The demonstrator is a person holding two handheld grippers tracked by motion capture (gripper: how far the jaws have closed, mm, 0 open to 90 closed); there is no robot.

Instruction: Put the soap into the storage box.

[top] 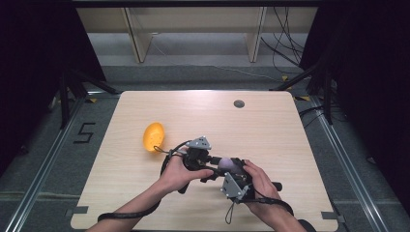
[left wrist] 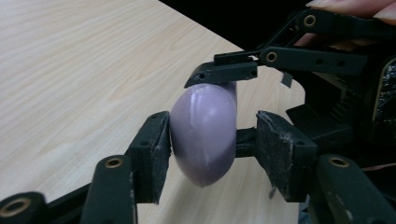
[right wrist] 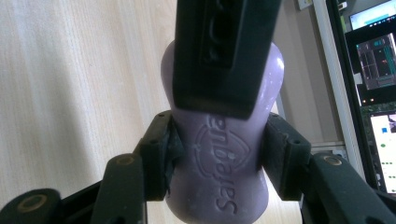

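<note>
Near the front edge of the table (top: 270, 121), a bit right of centre, both grippers meet on 1 purple bar of soap (top: 227, 165). The soap is held up off the wood, not resting on it.

Right gripper (right wrist: 217, 154): both jaws clamped on the narrow waist of the soap, pads pressed into its 2 sides. Embossed lettering on the soap faces this camera. Firm grip. In the high view the right gripper (top: 235, 180) sits in the right hand (top: 261, 186), grey plate on top.

Left gripper (left wrist: 210, 140): jaws straddle the soap from the other end. 1 pad touches the soap's rounded face, the other pad stands just off it with a visible gap. So partly closed around the soap, not clamped yet. In the high view the left gripper (top: 200, 157) is in the left hand (top: 179, 171), pointing toward the right one.

In the right gripper view, 1 black jaw of the left gripper crosses in front of the soap's upper half.

An orange sponge (top: 153, 137) lies on the table to the left, well apart from both grippers. A small round grey cap (top: 239, 103) sits in the tabletop near the far edge
</note>
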